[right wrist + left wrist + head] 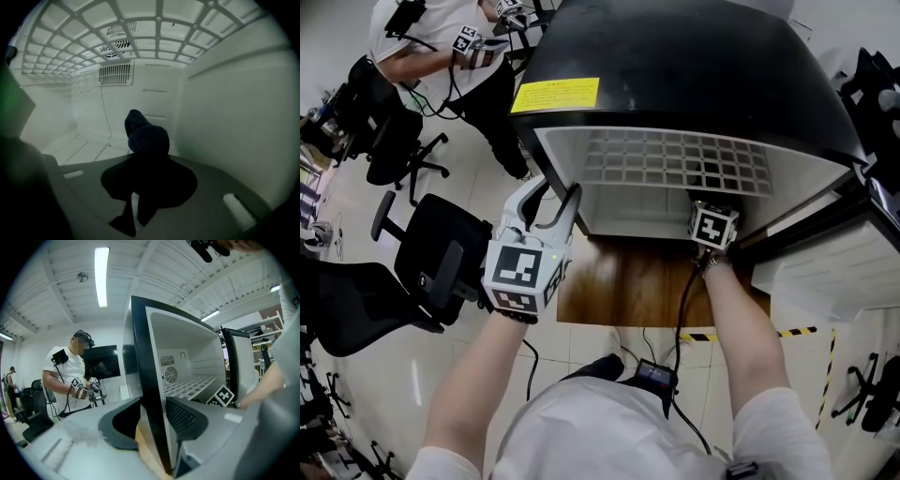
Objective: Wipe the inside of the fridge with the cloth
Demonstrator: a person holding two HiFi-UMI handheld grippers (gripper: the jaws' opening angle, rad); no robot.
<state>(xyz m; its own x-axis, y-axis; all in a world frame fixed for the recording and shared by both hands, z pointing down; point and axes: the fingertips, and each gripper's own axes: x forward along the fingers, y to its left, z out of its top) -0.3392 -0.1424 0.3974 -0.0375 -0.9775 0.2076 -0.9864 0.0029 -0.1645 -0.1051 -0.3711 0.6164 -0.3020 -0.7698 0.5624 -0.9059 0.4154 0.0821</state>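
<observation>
A small black fridge (pixel 675 75) stands open in front of me, white inside, with a wire shelf (pixel 675 164) near its top. My left gripper (pixel 551 192) straddles the front edge of the fridge's left wall (pixel 147 380), one jaw outside and one inside, closed on it. Only my right gripper's marker cube (pixel 713 228) shows in the head view, at the fridge's opening on the right. In its own view the right gripper (pixel 150 187) is shut on a dark cloth (pixel 147 138), bunched above the jaws. The cloth hangs near the right inner wall (pixel 234 117), under the shelf (pixel 93 42).
The fridge door (pixel 834 272) hangs open at the right. The fridge rests on a wooden board (pixel 628 286), with striped tape (pixel 797 331) on the floor. Black office chairs (pixel 441 262) stand at the left. Another person (pixel 431 37) with grippers stands at the far left.
</observation>
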